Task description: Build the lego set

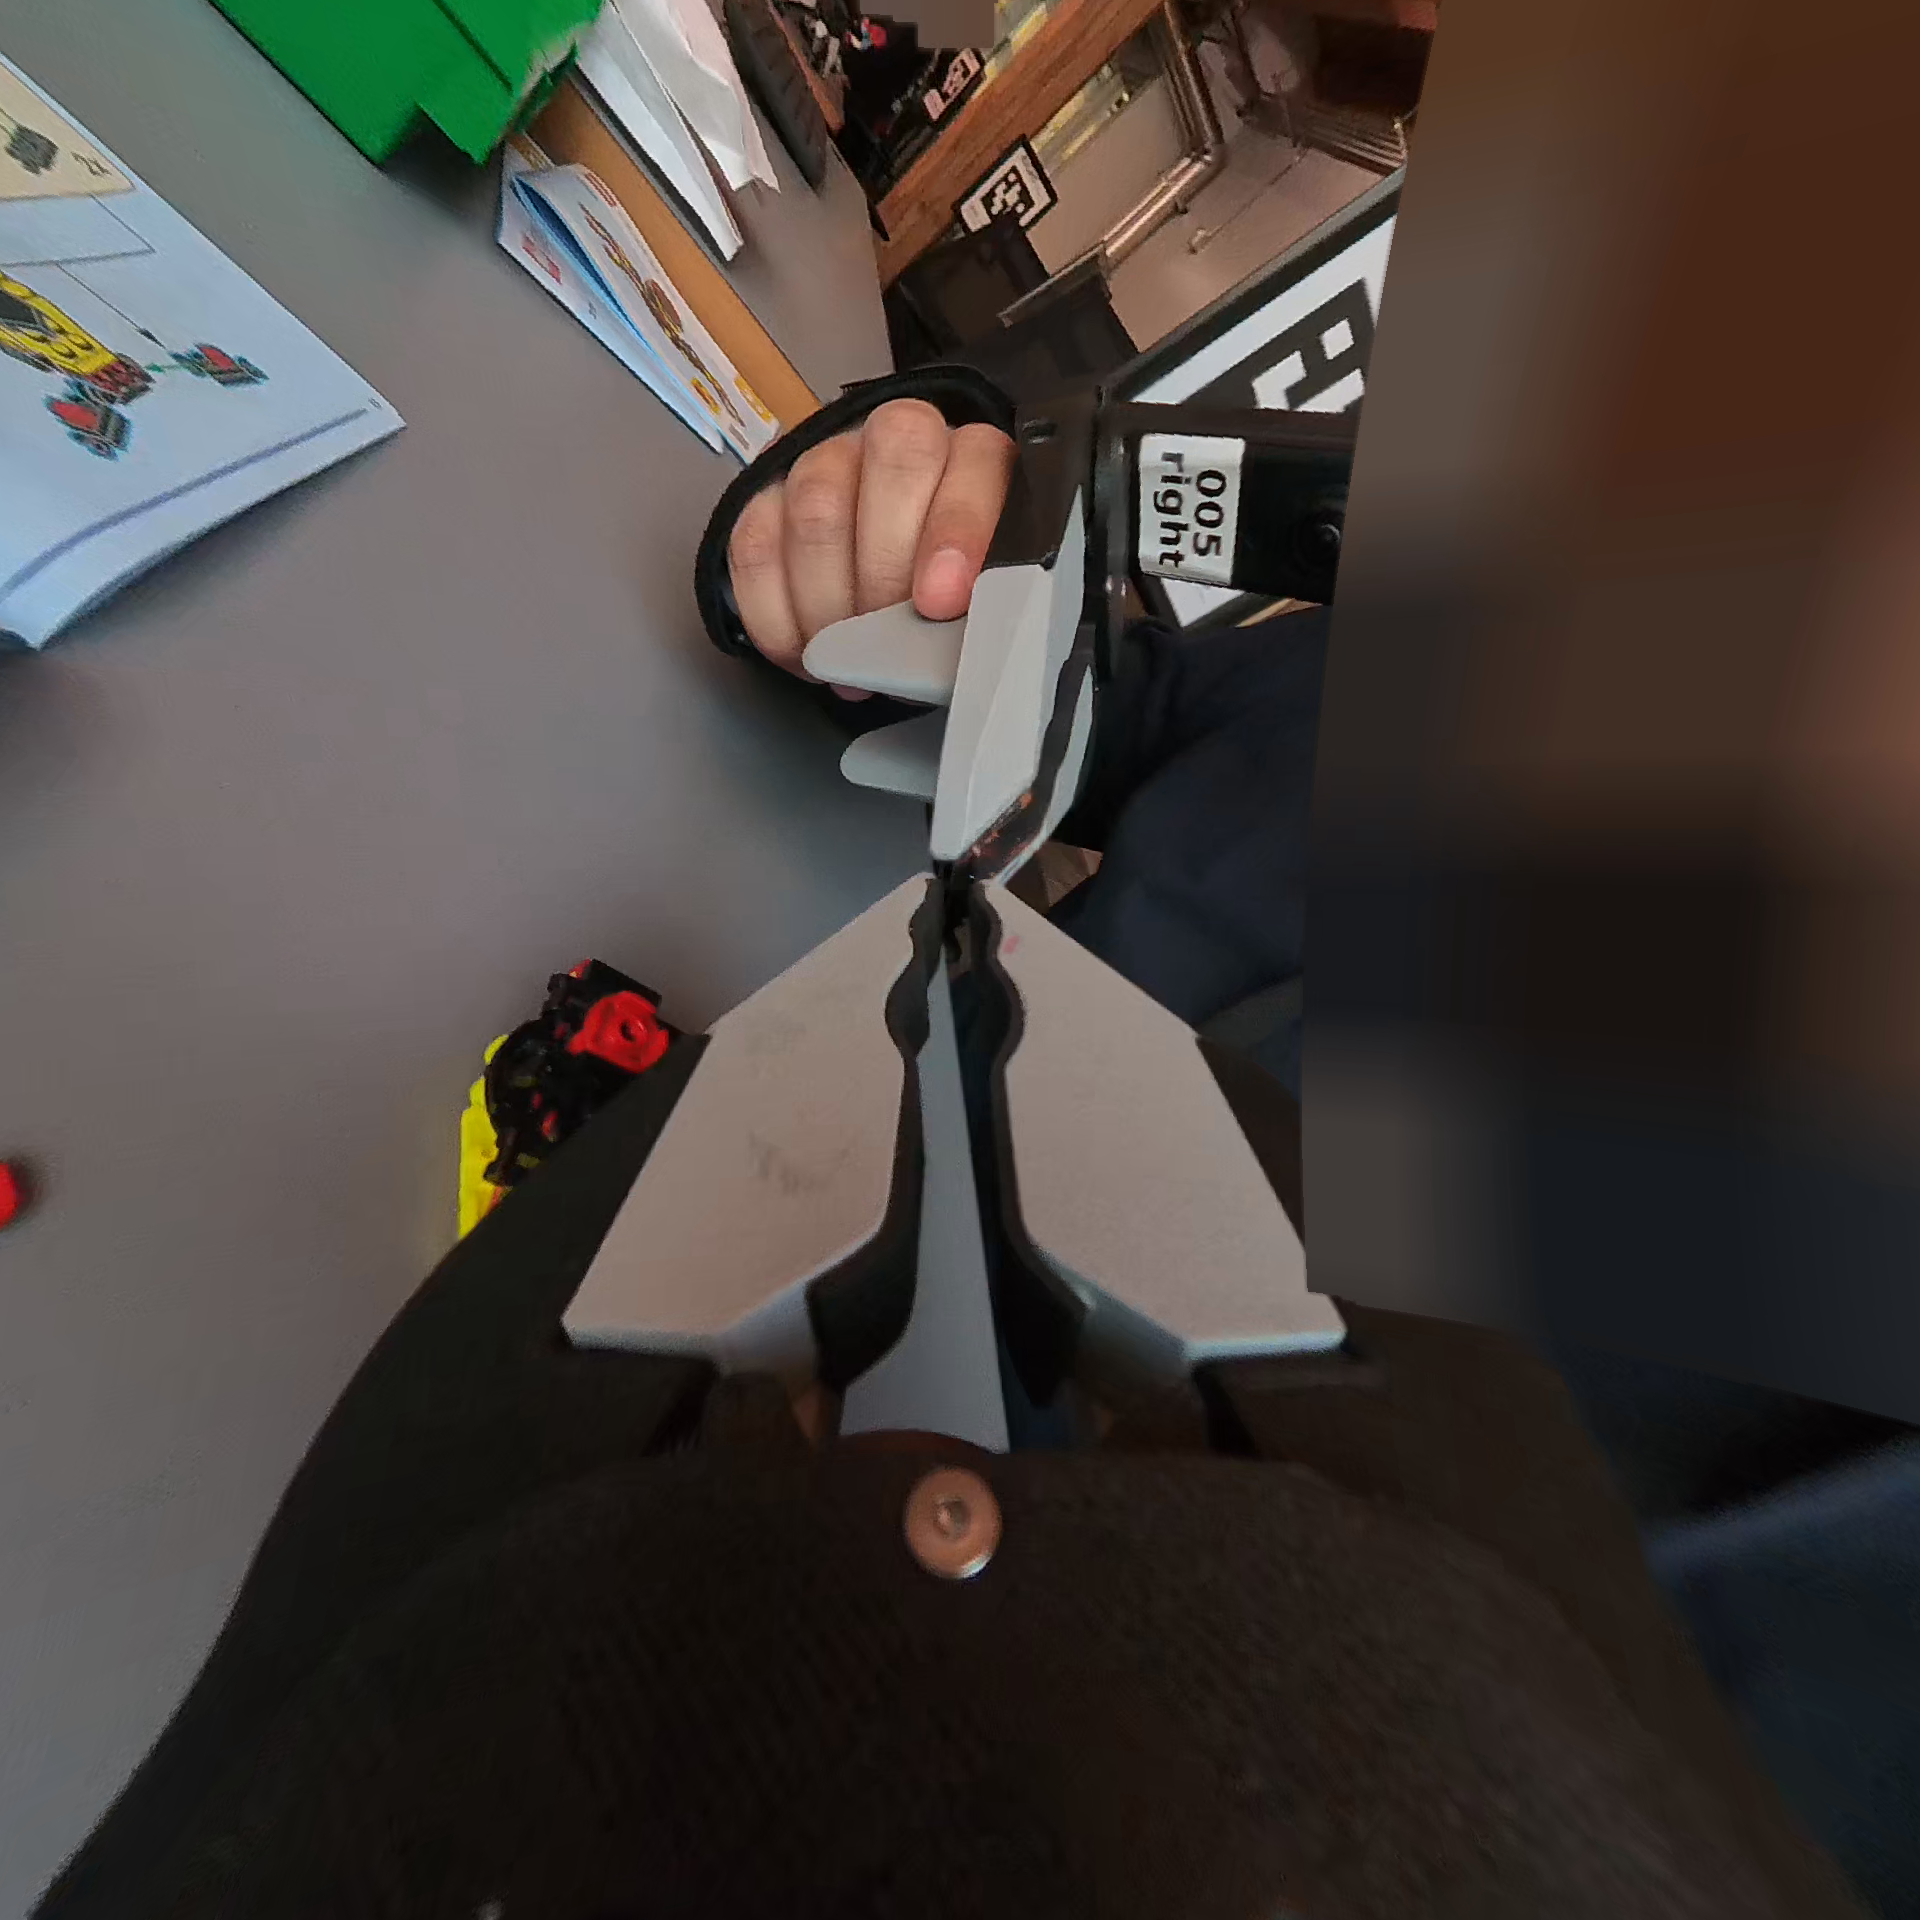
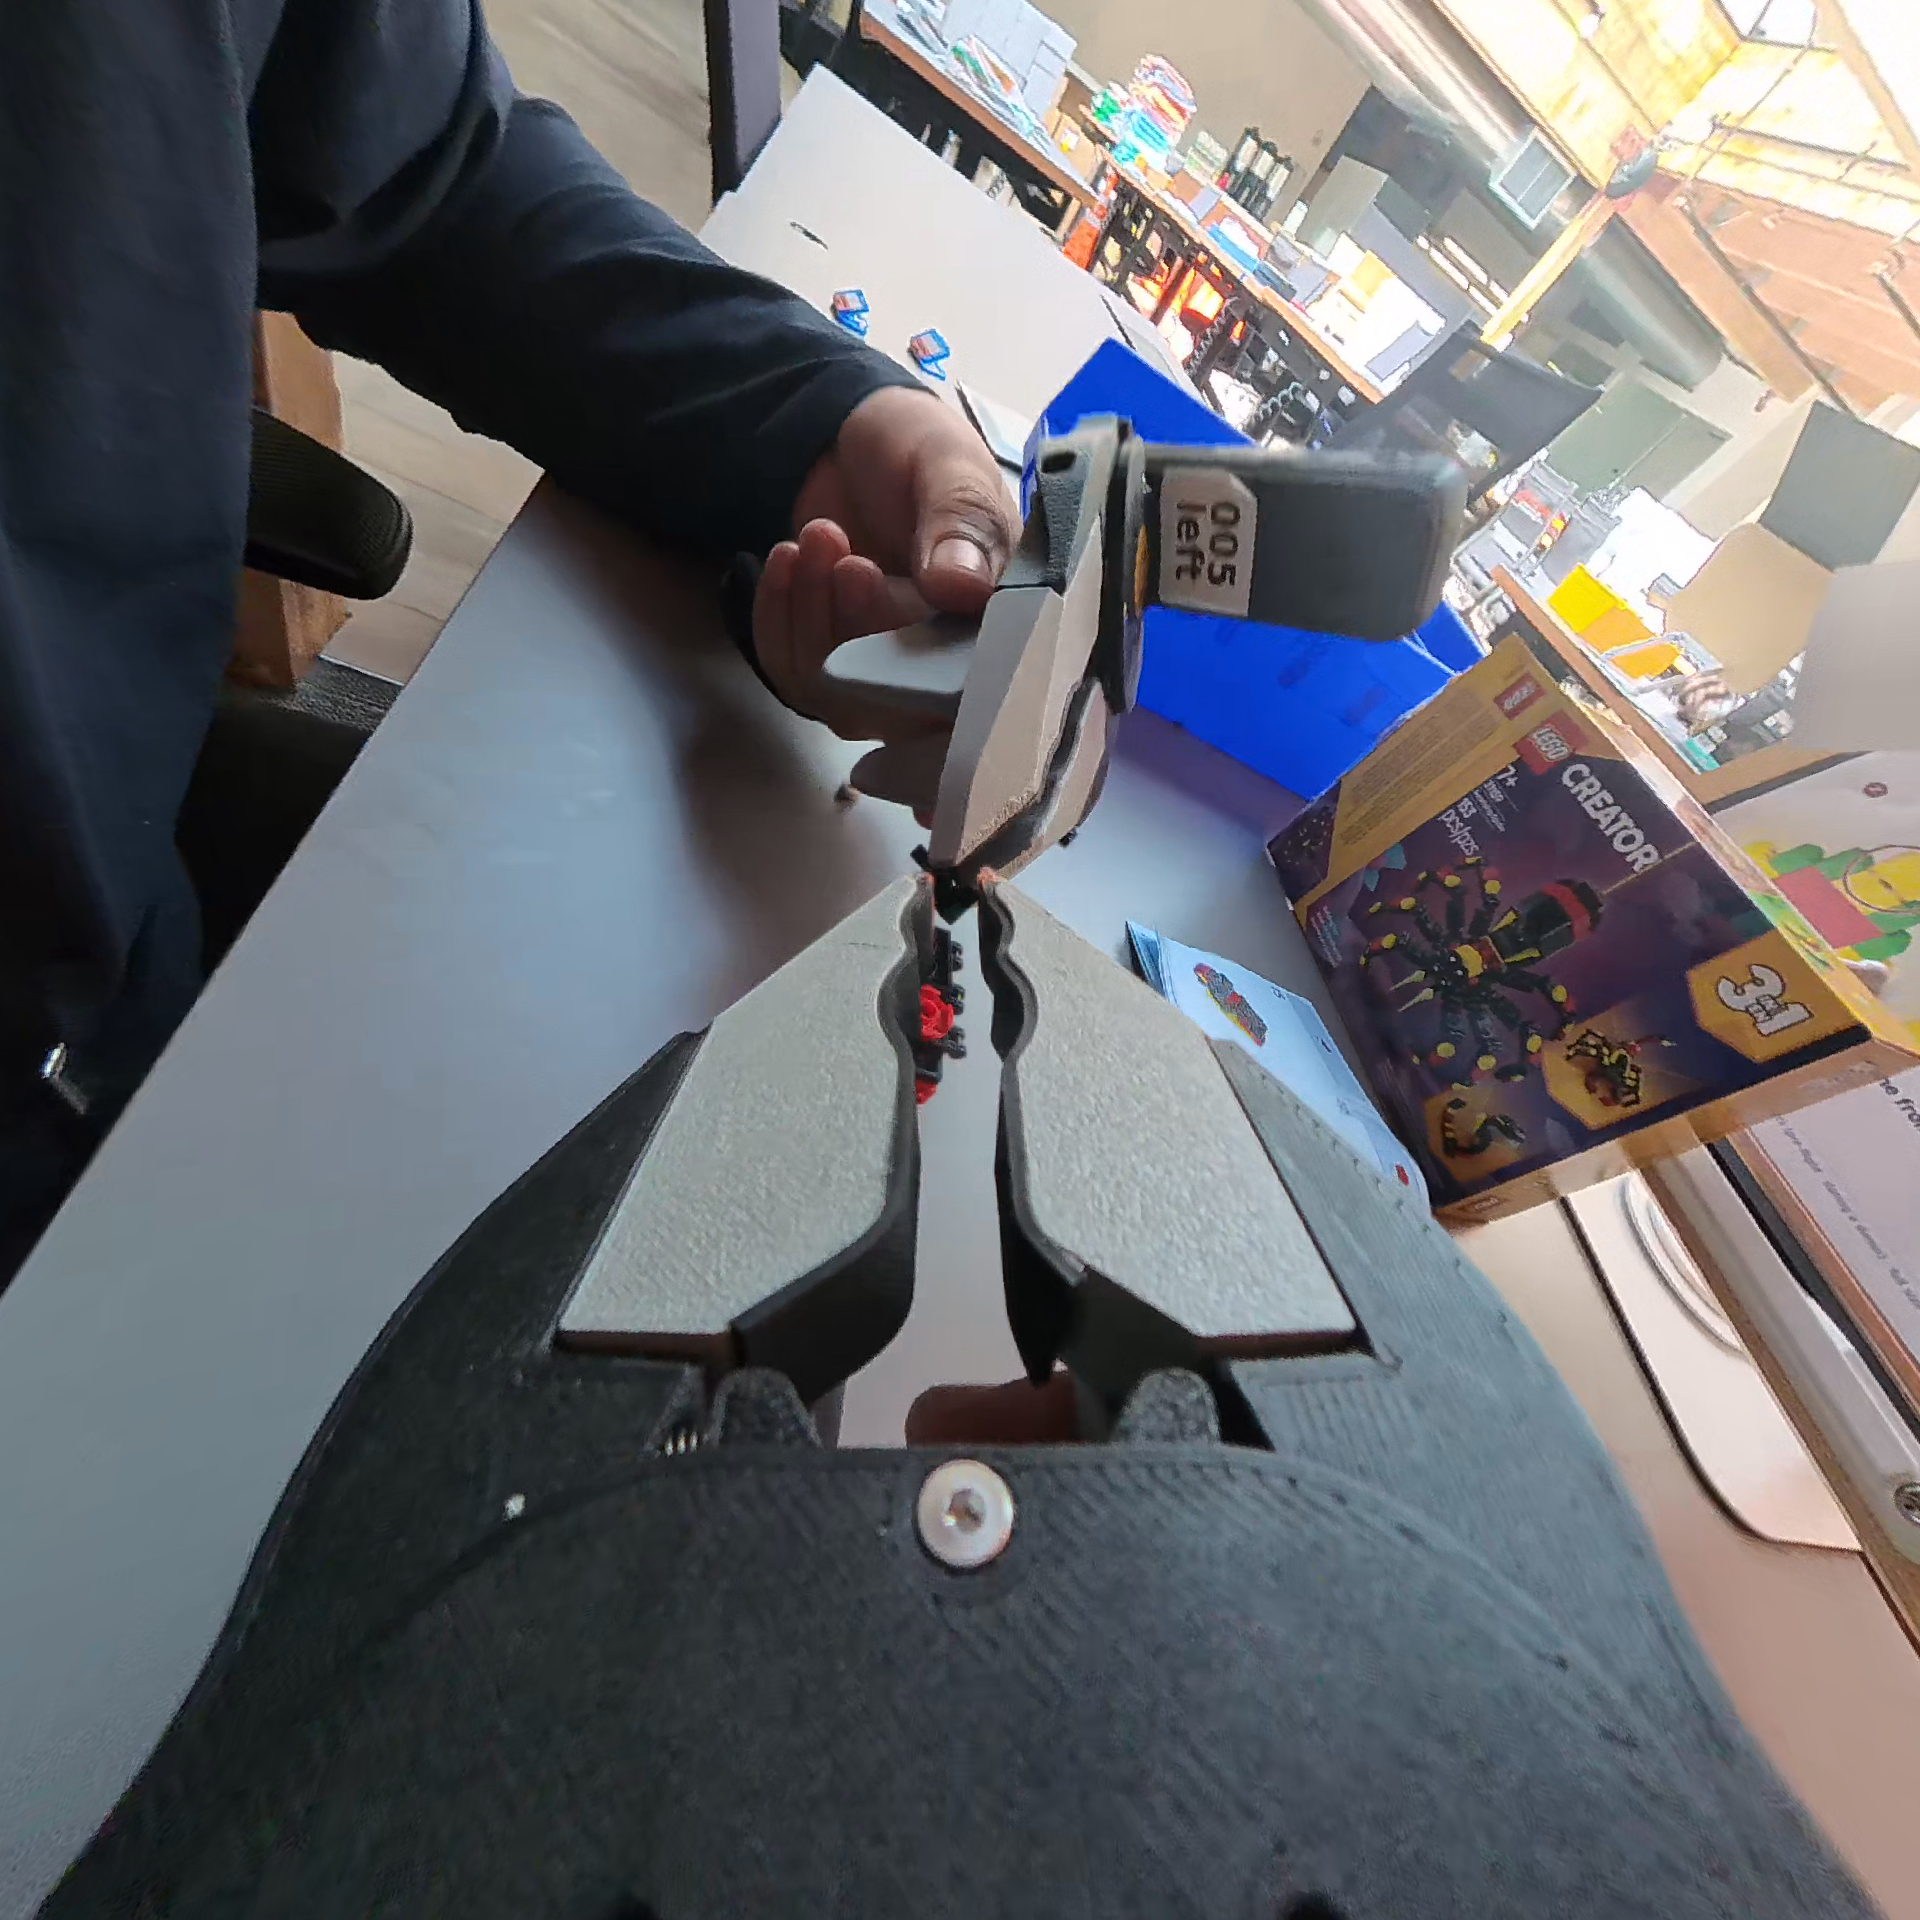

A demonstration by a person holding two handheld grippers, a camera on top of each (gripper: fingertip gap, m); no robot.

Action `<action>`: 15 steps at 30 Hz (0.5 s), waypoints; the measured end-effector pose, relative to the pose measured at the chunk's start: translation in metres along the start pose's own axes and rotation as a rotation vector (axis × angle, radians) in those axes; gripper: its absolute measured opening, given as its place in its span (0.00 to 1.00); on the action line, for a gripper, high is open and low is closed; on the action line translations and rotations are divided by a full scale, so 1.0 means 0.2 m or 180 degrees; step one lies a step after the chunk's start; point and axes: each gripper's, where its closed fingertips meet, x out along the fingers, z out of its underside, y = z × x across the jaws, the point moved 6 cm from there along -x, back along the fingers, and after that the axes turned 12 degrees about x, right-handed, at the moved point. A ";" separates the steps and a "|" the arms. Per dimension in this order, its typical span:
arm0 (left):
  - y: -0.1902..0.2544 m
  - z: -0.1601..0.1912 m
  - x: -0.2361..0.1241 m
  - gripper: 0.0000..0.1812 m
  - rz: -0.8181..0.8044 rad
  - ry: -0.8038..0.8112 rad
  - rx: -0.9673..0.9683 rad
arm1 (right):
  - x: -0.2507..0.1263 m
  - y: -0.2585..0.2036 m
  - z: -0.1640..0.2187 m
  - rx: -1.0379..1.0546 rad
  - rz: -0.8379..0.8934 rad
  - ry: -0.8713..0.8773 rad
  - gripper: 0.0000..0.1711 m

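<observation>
Both grippers meet tip to tip above the grey table [image 1: 312, 831]. The left gripper [image 1: 951, 914] has its fingers pressed almost together, pinching a tiny black lego piece [image 2: 948, 891] at the very tips. The right gripper [image 2: 951, 904] is narrowed on the same small black part from the opposite side; below it, between the right fingers, a black-and-red lego chain [image 2: 935, 1013] shows, hanging or lying on the table, cannot tell which.

The half-built model [image 1: 561, 1081], yellow, black and red, sits on the table just left of the left gripper's body. A loose red brick [image 1: 5, 1190] lies at the frame edge, well apart. The open instruction booklet [image 1: 156, 395] is farther up the table; the set box [image 2: 1558, 977] stands to the right of the right gripper.

Risks, as I judge them: the part is tiny and held only by the fingertips, so any twist or uneven squeeze could pop it out and drop it. If the tips are misaligned while pushing together, the joint may not seat, or the dangling chain may come apart. The tips also block the view of the connection.
</observation>
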 end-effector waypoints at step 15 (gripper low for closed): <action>-0.15 -0.14 -0.30 0.09 -0.2094 -0.0022 0.1317 | 0.00 0.26 0.38 0.2260 0.0046 -0.1452 0.03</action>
